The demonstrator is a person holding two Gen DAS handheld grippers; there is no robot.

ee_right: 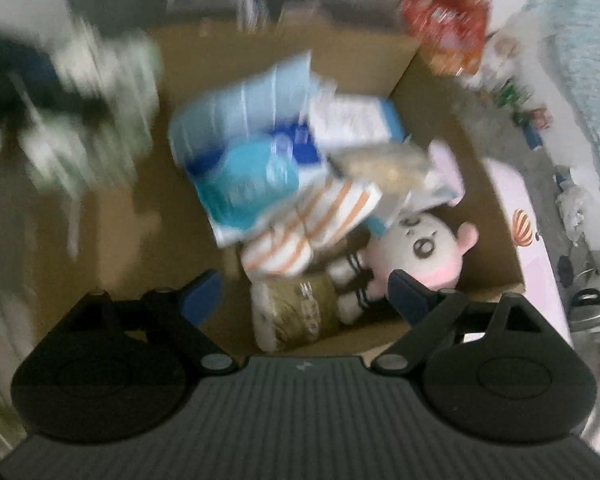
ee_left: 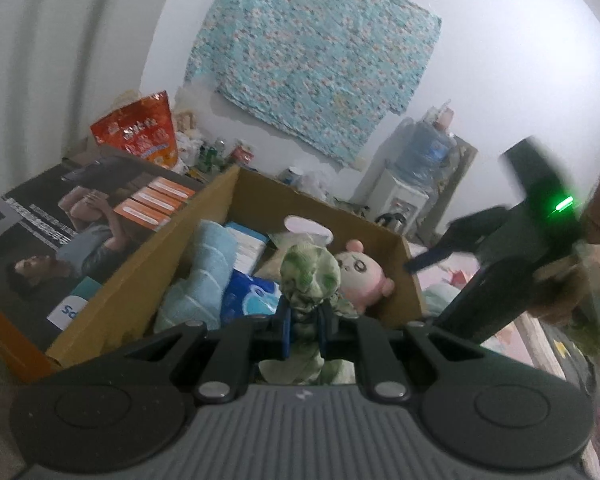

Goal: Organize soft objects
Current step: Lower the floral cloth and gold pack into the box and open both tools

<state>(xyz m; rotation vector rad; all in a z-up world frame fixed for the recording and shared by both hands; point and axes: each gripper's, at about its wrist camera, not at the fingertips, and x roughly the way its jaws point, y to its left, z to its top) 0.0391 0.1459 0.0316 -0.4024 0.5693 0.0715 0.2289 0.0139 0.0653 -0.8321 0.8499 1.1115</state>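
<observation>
My left gripper (ee_left: 305,330) is shut on a green-and-white patterned cloth (ee_left: 310,276) and holds it just above the near edge of an open cardboard box (ee_left: 148,264). The box holds a light blue towel (ee_left: 204,268), blue tissue packs (ee_left: 248,300) and a pink plush doll (ee_left: 360,272). My right gripper (ee_right: 306,296) is open and empty above the same box (ee_right: 432,128), over a striped cloth (ee_right: 304,232), a beige pack (ee_right: 296,312) and the doll (ee_right: 424,248). The right gripper also shows at the right of the left wrist view (ee_left: 424,260). The right wrist view is motion-blurred.
A large printed box (ee_left: 60,232) lies left of the cardboard box, with a red snack bag (ee_left: 140,132) behind it. A water dispenser (ee_left: 416,176) stands by the far wall. A pink surface (ee_right: 528,232) runs along the box's right side.
</observation>
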